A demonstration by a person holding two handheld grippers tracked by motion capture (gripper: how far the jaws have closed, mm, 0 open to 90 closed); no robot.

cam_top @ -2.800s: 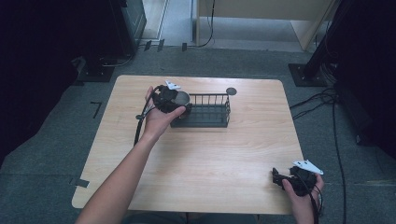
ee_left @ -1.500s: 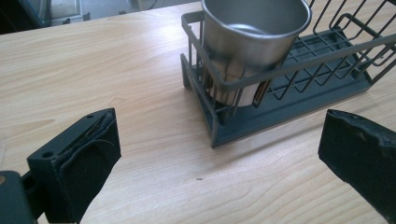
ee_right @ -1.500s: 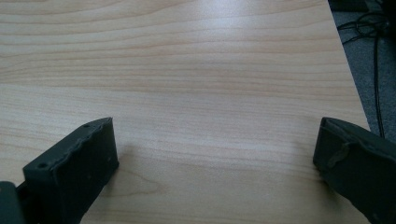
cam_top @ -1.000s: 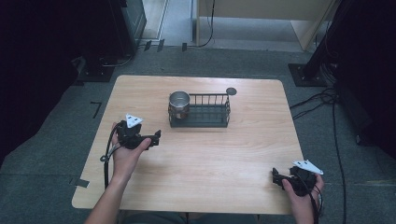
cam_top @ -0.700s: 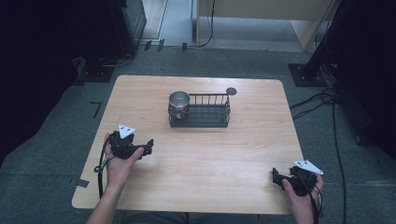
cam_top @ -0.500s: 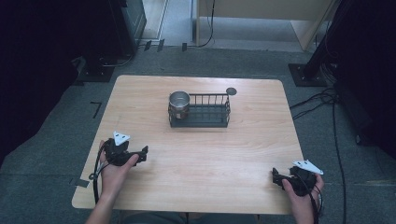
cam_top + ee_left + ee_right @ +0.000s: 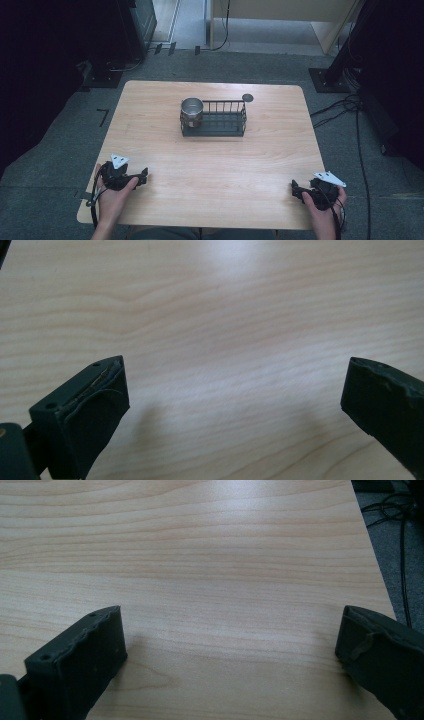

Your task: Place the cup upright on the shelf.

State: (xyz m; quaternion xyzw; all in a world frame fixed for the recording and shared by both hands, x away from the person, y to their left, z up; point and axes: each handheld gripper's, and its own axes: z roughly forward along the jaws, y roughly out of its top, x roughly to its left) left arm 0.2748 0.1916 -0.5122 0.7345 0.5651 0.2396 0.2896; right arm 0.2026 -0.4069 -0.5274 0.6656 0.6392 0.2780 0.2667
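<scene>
We are resting both hands at the near edge of the wooden table (image 7: 210, 165), and the work in the middle of the high view looks finished. The metal cup (image 7: 192, 110) is standing upright inside the left end of the black wire basket (image 7: 220, 120), just above the centre of the frame. We judge it is sitting there because the basket walls are keeping it from tipping or rolling, with its open mouth facing up. A small dark round disc (image 7: 247, 97) is lying on the table just beyond the basket's upper right corner, near it but apart.

At the lower left of the high view, our left gripper (image 7: 142, 176) is lying low over the table, held in a hand whose forearm is coming up from the bottom edge, and its jaws are pointing toward the right of the frame. In the left gripper view its jaws are standing wide apart, with nothing but bare wood grain between them. At the lower right of the high view, our right gripper (image 7: 295, 188) is sitting near the table's corner, its jaws pointing left, with the grey three-cornered plate on top. In the right gripper view those jaws are likewise spread wide over bare wood, and the table's edge and floor cables are showing at the upper right.

We judge both hands are parked well apart from the basket so as not to disturb the cup.
</scene>
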